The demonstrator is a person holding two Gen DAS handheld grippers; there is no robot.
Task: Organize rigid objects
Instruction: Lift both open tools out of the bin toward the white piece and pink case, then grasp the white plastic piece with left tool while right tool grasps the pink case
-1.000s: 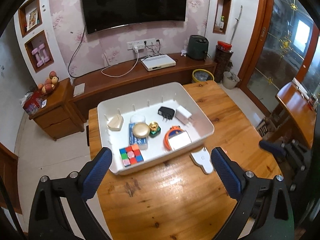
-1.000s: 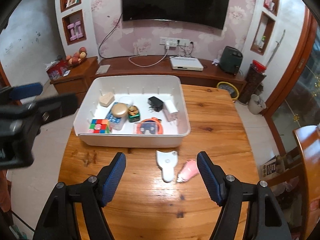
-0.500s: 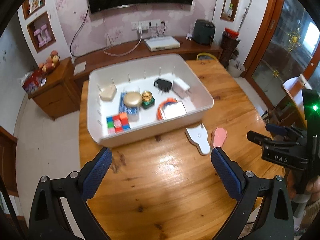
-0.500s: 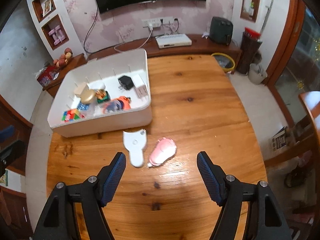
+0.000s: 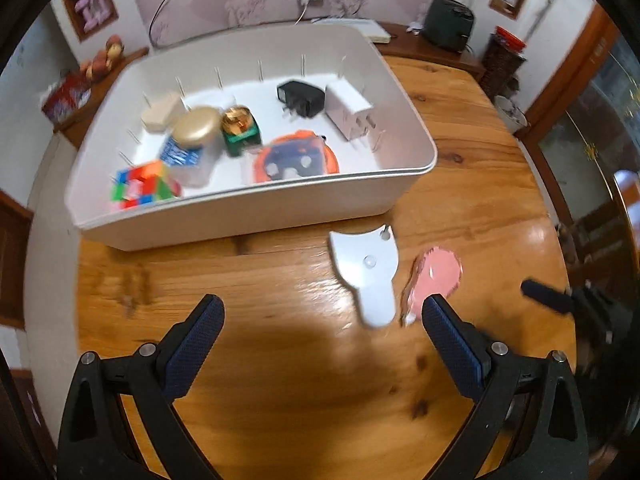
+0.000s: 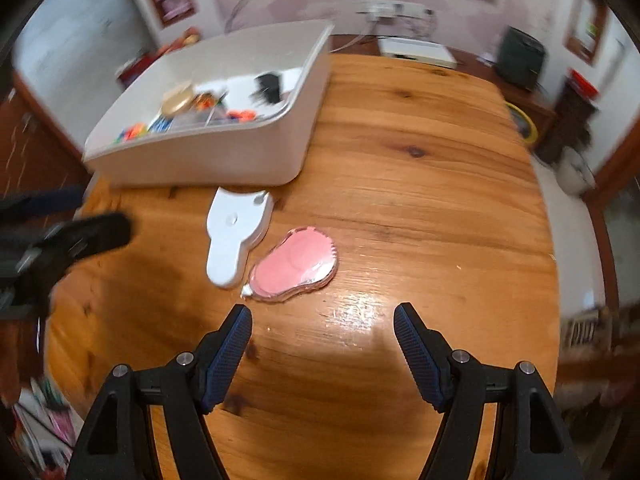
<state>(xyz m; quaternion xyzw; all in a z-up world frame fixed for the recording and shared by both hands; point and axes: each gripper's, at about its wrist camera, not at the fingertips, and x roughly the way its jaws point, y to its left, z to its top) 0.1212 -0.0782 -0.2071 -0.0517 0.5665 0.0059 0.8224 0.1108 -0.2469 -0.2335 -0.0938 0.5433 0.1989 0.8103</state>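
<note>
A flat white paddle-shaped piece (image 5: 368, 272) (image 6: 234, 238) and a pink pear-shaped compact (image 5: 434, 276) (image 6: 296, 266) lie side by side on the wooden table, just in front of a white bin (image 5: 248, 216) (image 6: 208, 160). The bin holds a colour cube (image 5: 140, 186), a gold-lidded jar (image 5: 196, 132), a black charger (image 5: 300, 98), a white plug (image 5: 350, 114) and an orange round item (image 5: 296, 158). My left gripper (image 5: 322, 316) hangs open above the table, the white piece just beyond its right finger. My right gripper (image 6: 322, 320) stands open just short of the pink compact.
The wooden table (image 6: 420, 184) stretches bare to the right of the bin and beneath both grippers. The right gripper shows at the right edge in the left wrist view (image 5: 560, 300). A low wooden cabinet (image 5: 420, 36) with electronics lines the wall behind.
Both grippers have come down and closer to the table, so the white piece and pink compact now sit just ahead of the fingers. Neither jaw has changed width.
</note>
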